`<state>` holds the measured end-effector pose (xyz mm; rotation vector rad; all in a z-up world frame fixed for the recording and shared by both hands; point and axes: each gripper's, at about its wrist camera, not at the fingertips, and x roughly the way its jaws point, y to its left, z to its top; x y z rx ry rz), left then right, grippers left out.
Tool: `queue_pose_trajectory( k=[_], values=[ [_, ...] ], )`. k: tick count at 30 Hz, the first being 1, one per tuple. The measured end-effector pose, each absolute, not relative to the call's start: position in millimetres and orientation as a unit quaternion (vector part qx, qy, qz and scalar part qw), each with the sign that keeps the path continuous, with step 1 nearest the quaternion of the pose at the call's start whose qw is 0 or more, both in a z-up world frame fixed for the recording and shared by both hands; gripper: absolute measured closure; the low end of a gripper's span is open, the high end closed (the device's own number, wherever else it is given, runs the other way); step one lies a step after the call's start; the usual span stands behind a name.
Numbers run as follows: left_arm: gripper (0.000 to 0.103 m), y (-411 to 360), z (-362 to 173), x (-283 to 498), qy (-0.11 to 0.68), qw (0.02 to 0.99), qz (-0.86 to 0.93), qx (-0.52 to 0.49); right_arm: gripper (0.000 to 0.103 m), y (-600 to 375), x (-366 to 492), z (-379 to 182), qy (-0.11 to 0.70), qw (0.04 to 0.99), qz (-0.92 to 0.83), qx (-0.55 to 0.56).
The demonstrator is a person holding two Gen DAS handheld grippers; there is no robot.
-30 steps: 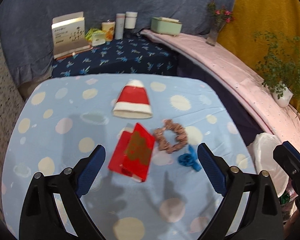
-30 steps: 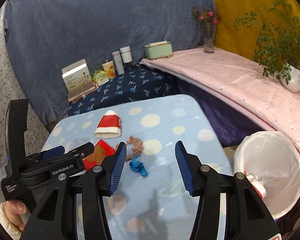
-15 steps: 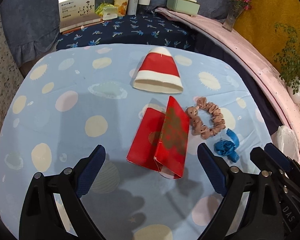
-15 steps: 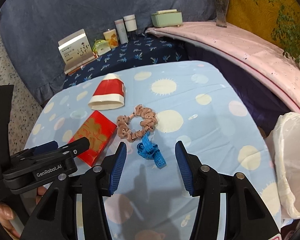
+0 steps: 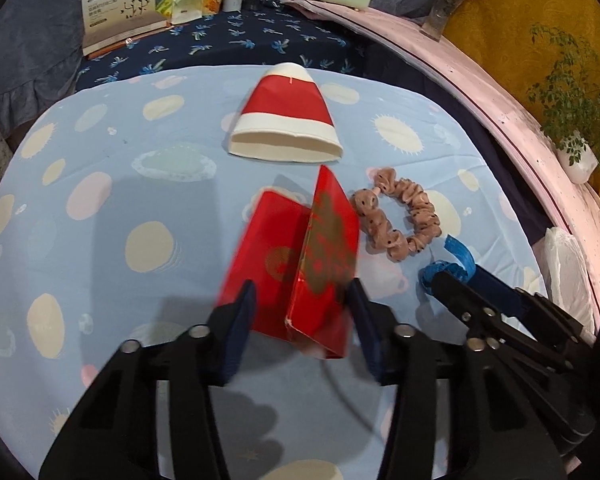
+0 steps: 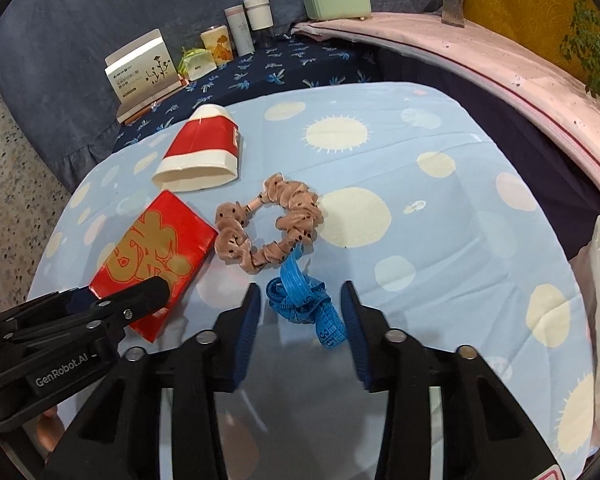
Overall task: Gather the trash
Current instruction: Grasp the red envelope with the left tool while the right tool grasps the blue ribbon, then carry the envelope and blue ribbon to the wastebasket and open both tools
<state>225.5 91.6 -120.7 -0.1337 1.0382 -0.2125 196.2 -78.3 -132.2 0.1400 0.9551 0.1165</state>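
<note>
Red folded packet (image 5: 300,268) lies on the desk (image 5: 100,240) between your left gripper (image 5: 302,324) jaws, which are closing astride its near end, its long axis pointing away. Your right gripper (image 6: 298,322) jaws close around the blue tape measure (image 6: 304,296), not yet clamped.

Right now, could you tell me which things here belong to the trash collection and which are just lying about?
For the job: red box, left jaws closing around it; blue tape, right jaws closing around it; paper cup; bin bag.

Lying about, probably: scrunchie, booklet, jars, green tin, plant.
</note>
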Motion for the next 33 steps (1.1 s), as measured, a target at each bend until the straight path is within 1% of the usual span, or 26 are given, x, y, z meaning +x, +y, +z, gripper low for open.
queue_pose_trajectory(
  k=[1, 2, 3, 4, 5, 8, 15, 20, 27, 33],
  values=[
    [0.077, 90.0, -121.6, 225.0, 0.496, 0.86, -0.104, -0.062, 0.072, -78.5, 196.2, -133.4, 0.46, 0.883, 0.058, 0.069],
    [0.083, 89.5, -122.4, 224.7, 0.499, 0.858, -0.107, -0.063, 0.073, -78.8, 195.2, -133.6, 0.458, 0.884, 0.058, 0.069],
    [0.085, 88.5, -123.0, 223.9, 0.501, 0.856, -0.112, -0.066, 0.075, -78.8, 194.0, -132.9, 0.456, 0.885, 0.059, 0.069],
    [0.091, 88.0, -123.1, 223.3, 0.501, 0.855, -0.114, -0.067, 0.077, -78.9, 193.1, -132.4, 0.456, 0.885, 0.061, 0.069],
    [0.095, 86.6, -122.3, 221.8, 0.501, 0.855, -0.116, -0.066, 0.078, -79.1, 192.6, -131.7, 0.455, 0.886, 0.062, 0.068],
    [0.098, 84.0, -117.4, 217.9, 0.497, 0.857, -0.118, -0.067, 0.081, -82.3, 187.3, -124.6, 0.448, 0.889, 0.064, 0.072],
    [0.1, 71.9, -92.0, 205.8, 0.477, 0.867, -0.13, -0.064, 0.083, -98.4, 169.7, -89.0, 0.411, 0.906, 0.059, 0.083],
    [0.1, 53.0, -64.0, 195.4, 0.458, 0.875, -0.146, -0.059, 0.083, -119.3, 151.5, -47.6, 0.37, 0.923, 0.05, 0.091],
    [0.1, 14.5, -16.7, 177.9, 0.421, 0.888, -0.183, -0.043, 0.083, -160.2, 119.9, 12.7, 0.31, 0.945, 0.026, 0.103],
    [0.099, -28.4, 14.9, 164.5, 0.395, 0.891, -0.222, -0.027, 0.083, -190.2, 98.2, 44.1, 0.277, 0.956, 0.001, 0.099]
  ],
)
